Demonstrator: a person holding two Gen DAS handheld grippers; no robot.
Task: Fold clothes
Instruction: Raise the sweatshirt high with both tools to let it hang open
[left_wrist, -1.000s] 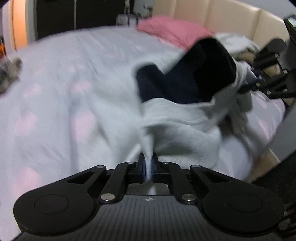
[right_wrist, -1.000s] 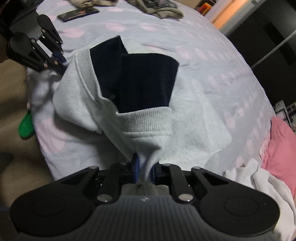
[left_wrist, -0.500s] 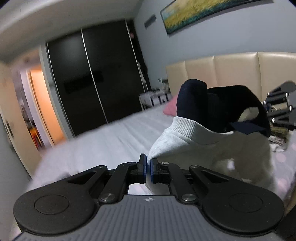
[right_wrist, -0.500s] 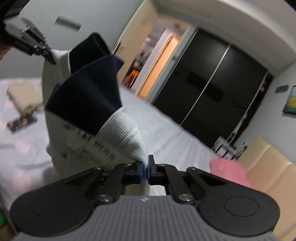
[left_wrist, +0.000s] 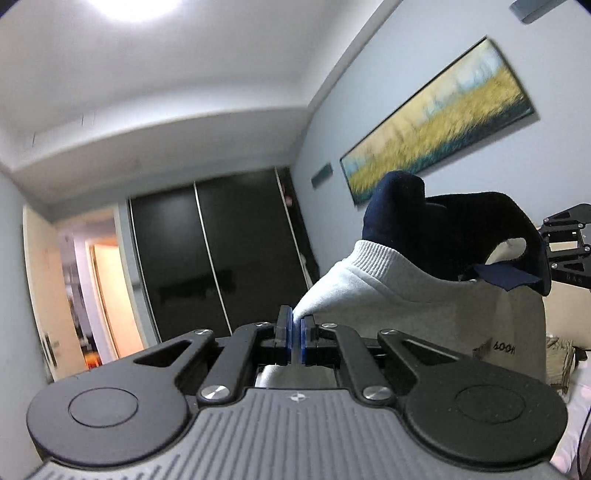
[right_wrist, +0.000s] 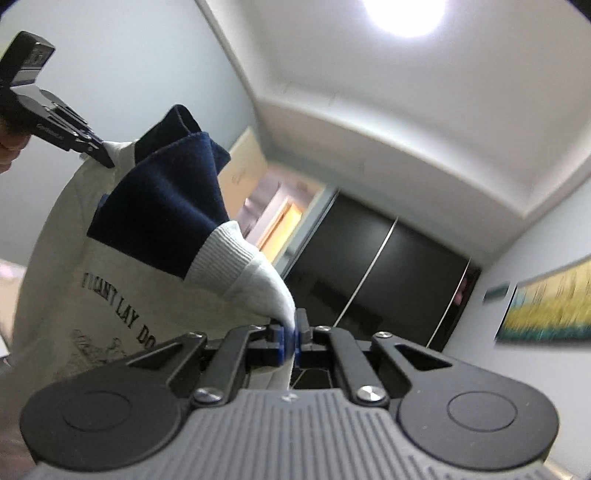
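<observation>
aloft, grey sweatshirt (right_wrist: 92, 295) printed "lay do", left gripper (left_wrist: 294, 334) and right gripper (right_wrist: 291, 338) jaws clamped on it

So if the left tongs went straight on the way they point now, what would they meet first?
The grey sweatshirt they are already shut on bunches right ahead of the left tongs. Past that fold the line looks free to the dark wardrobe doors across the room, though depth is unclear.

The sweatshirt (right_wrist: 92, 295) hangs past the right wrist view's lower left edge, its printed lettering (right_wrist: 114, 306) partly hidden by folds. The painting (left_wrist: 439, 118) is smeared with blur, detail unreadable.
</observation>
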